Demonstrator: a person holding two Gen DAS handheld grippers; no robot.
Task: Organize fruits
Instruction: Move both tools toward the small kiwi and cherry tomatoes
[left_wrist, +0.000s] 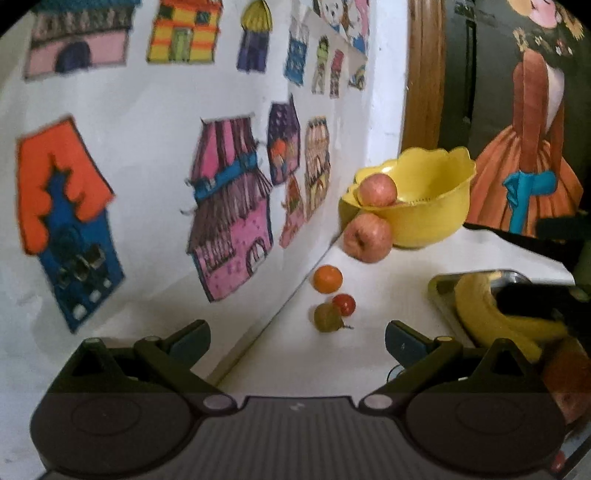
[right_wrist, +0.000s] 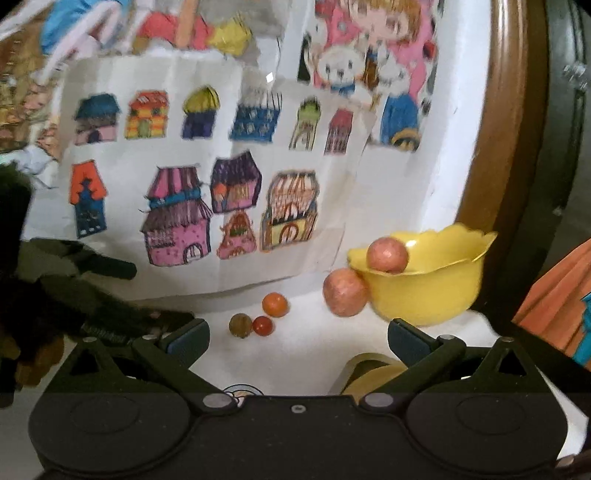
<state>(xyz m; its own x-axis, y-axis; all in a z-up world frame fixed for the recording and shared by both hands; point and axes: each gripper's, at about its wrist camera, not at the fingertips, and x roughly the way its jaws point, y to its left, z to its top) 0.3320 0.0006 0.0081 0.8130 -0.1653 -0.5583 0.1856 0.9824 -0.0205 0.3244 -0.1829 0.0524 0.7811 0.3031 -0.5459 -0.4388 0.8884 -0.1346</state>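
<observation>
Biggest worry we see: the loose apple (left_wrist: 367, 238) leans right against the yellow bowl (left_wrist: 428, 221), so nudging that light, scalloped plastic bowl could send the apple rolling off the white counter (left_wrist: 388, 288). Another apple (left_wrist: 377, 190) already sits inside the bowl at its rim. The glossy little orange (left_wrist: 328, 279), red fruit (left_wrist: 344, 304) and dull greenish one (left_wrist: 326, 317) lie near the bowl, round and slippery. Left gripper (left_wrist: 297, 341) and right gripper (right_wrist: 298, 336) both have fingers spread wide, holding nothing.
</observation>
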